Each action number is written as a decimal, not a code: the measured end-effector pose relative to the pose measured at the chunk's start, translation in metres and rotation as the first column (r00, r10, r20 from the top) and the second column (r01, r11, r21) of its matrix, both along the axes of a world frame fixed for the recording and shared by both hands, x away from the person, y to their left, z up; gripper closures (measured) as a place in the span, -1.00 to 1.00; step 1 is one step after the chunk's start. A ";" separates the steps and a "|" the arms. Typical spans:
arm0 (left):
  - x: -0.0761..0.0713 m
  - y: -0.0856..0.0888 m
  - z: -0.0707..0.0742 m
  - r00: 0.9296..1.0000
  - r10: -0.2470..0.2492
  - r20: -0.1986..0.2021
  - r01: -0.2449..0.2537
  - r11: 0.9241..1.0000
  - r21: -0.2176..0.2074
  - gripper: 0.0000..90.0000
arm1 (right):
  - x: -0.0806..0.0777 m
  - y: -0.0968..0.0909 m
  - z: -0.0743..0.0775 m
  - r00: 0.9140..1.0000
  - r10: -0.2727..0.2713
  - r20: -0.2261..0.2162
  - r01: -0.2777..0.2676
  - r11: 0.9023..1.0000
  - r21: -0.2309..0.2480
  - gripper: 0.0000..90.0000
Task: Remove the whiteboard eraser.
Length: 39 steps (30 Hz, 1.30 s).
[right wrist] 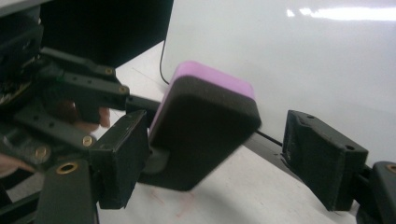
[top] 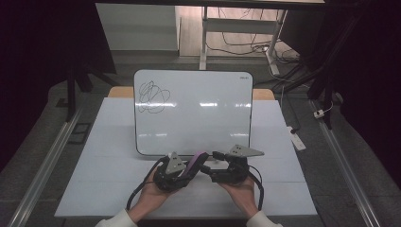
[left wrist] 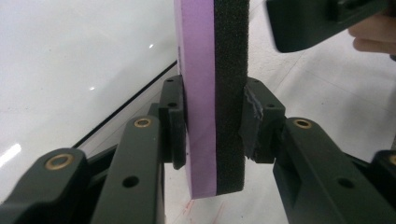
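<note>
Nearest the person, the left gripper (top: 182, 171) had its jaws clamped on the eraser (left wrist: 212, 93), one on the purple back, one on the black felt, likely keeping a narrow edge free for wiping. Just beside it, the right gripper (right wrist: 205, 154) stood with jaws apart, straddling that eraser as if to take it. Beyond, on the counter (top: 94, 156), the whiteboard (top: 198, 118) leaned upright, its scribble (top: 151, 97) facing them.

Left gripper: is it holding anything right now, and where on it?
Yes. The left gripper is shut on the eraser, its pads pressing the purple face and the black foam face near one end. The right gripper is open and holds nothing.
</note>
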State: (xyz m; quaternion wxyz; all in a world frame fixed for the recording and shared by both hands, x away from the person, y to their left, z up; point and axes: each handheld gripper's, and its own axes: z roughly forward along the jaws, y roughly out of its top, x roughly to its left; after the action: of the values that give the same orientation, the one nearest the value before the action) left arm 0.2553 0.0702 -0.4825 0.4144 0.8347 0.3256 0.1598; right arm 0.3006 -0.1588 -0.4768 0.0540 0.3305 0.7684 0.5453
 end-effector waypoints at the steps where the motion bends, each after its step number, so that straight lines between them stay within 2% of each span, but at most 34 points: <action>1: 0.000 0.000 0.000 1.000 -0.002 0.002 0.002 1.000 0.002 0.41 | 0.001 0.001 0.000 1.000 -0.004 -0.007 0.004 1.000 0.002 -0.50; 6: -0.001 0.000 0.001 1.000 0.005 0.009 -0.005 1.000 -0.004 0.40 | 0.003 0.005 -0.002 0.999 -0.014 -0.034 0.015 1.000 0.017 -0.47; 12: -0.002 -0.001 0.000 1.000 0.009 0.016 -0.009 1.000 -0.007 0.40 | 0.004 0.008 -0.003 0.999 -0.015 -0.046 0.016 1.000 0.024 -0.44; 18: -0.003 -0.002 0.000 1.000 0.006 0.022 -0.006 1.000 -0.012 0.40 | 0.006 0.009 -0.003 0.997 -0.012 -0.077 0.016 0.998 0.057 -0.33; 21: -0.003 -0.003 0.000 1.000 0.007 0.021 -0.007 1.000 -0.009 0.40 | 0.006 0.009 -0.004 0.995 -0.012 -0.097 0.019 0.997 0.071 -0.21; 25: -0.002 -0.002 0.000 1.000 0.004 0.016 -0.004 1.000 -0.016 0.39 | 0.007 0.009 -0.004 0.994 -0.009 -0.107 0.018 0.996 0.083 -0.15; 27: -0.002 -0.002 0.000 1.000 -0.001 0.014 0.001 1.000 -0.016 0.36 | 0.006 0.009 -0.003 0.995 -0.009 -0.097 0.016 0.997 0.075 -0.13; 34: 0.003 0.008 0.003 0.998 -0.063 -0.014 0.063 0.997 -0.054 -0.03 | 0.009 0.004 0.000 0.997 0.060 -0.050 -0.056 0.996 0.065 -0.11; 39: 0.011 0.023 0.005 0.987 -0.146 -0.064 0.138 0.984 -0.112 -0.25 | 0.013 -0.004 0.002 0.992 0.121 -0.028 -0.119 0.991 0.066 -0.11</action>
State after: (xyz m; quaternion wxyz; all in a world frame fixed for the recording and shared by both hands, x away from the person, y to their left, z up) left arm 0.2667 0.0934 -0.4771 0.4570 0.8375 0.2880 0.0819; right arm 0.3137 -0.1625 -0.4745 -0.0019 0.2937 0.7698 0.5667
